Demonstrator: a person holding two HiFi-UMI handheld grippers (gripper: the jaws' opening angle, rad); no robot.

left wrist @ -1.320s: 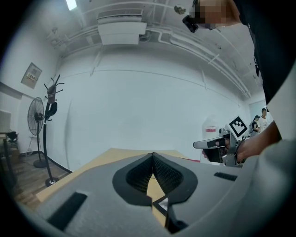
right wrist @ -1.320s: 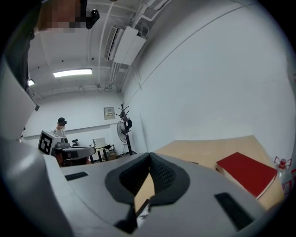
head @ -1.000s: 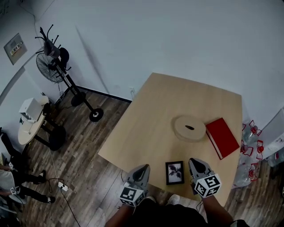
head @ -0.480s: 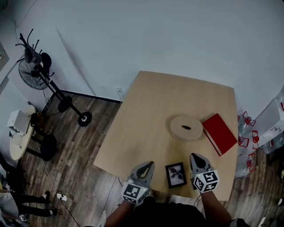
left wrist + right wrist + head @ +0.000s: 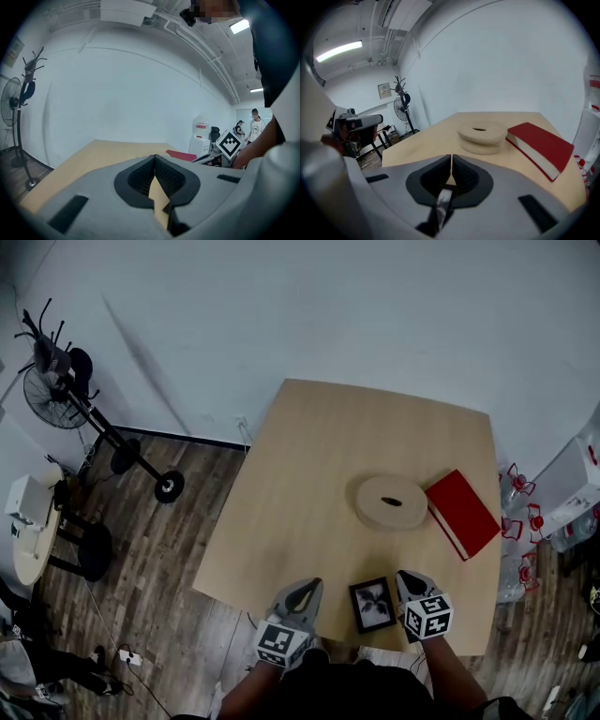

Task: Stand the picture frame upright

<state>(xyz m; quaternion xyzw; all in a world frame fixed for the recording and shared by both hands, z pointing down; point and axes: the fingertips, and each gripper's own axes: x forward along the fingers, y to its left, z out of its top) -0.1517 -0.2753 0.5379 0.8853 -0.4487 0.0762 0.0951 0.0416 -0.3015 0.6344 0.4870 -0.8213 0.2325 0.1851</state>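
table: light wooden square table (image 5: 309,474) standing on dark plank floor (image 5: 159,568) | near edge: small black picture frame (image 5: 372,604) lying flat, face up | right of centre: round pale wooden disc (image 5: 391,502) with dark slot resting flat | far right: red hardcover book (image 5: 463,513) lying closed, just beside disc

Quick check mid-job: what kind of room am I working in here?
Probably an office or lab workroom: a light wooden table on wood-look flooring, a pedestal fan beside a coat rack against plain white walls, and what look like large water bottles at the right.
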